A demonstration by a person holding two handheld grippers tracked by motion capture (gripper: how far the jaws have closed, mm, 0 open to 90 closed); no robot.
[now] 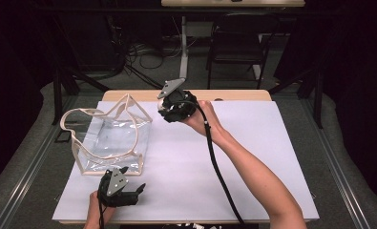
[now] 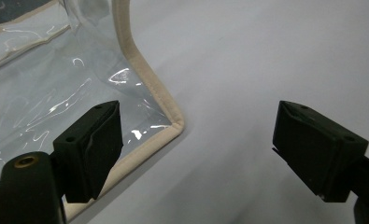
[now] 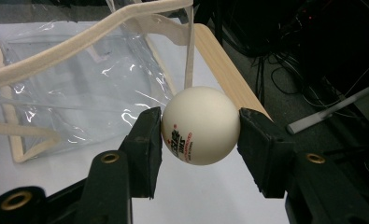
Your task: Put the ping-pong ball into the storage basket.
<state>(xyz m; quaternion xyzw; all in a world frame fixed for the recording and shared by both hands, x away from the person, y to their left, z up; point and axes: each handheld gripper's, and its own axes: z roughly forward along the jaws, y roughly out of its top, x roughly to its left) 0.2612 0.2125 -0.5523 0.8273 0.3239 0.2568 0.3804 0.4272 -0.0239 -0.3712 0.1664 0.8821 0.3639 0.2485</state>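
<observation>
A clear plastic bag with beige trim (image 1: 110, 136) stands open on the left of the white table cover (image 1: 253, 157). My right gripper (image 3: 200, 135) is shut on a white table-tennis ball (image 3: 201, 125) with red print, held above the table near the bag's far right corner (image 3: 173, 28). In the high view that gripper (image 1: 169, 114) hangs at the table's far middle. My left gripper (image 2: 196, 149) is open and holds nothing; its left jaw is next to the bag's near corner (image 2: 175, 123). In the high view it (image 1: 139, 190) rests near the front edge.
The wooden table edge (image 3: 224, 65) runs just beyond the ball. Past it lie dark floor, cables (image 1: 143, 57) and a chair (image 1: 236, 45). The right gripper's black cable (image 1: 219, 171) trails along the forearm.
</observation>
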